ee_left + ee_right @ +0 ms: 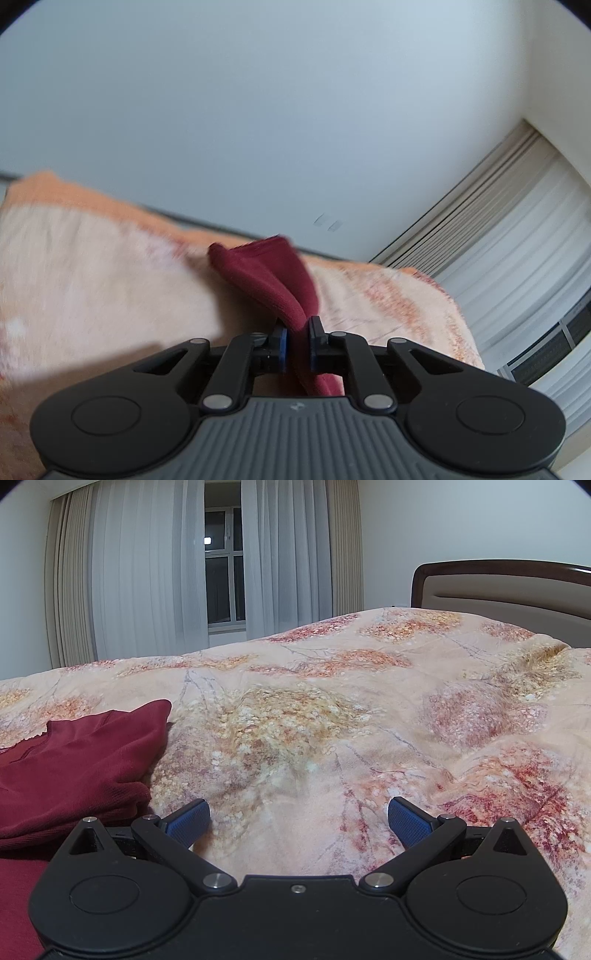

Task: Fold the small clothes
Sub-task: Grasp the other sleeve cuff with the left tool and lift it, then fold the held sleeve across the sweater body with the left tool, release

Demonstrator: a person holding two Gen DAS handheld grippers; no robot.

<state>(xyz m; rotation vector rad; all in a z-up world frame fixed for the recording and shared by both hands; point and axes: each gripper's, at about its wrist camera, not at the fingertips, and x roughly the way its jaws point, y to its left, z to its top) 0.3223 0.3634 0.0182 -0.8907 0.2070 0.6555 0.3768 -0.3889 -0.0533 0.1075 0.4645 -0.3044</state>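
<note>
A dark red garment (273,280) is pinched between the blue pads of my left gripper (297,341), which is shut on a fold of it and holds it lifted above the bed; the cloth stretches away from the jaws toward the bed's far edge. In the right wrist view the same red garment (74,768) lies bunched on the floral bedspread (332,720) at the left. My right gripper (298,821) is open and empty, low over the bedspread, just right of the garment.
A dark-framed headboard (498,587) stands at the far right. A window with white curtains (147,572) is behind the bed. A pale wall (258,110) fills the left wrist view above the bed.
</note>
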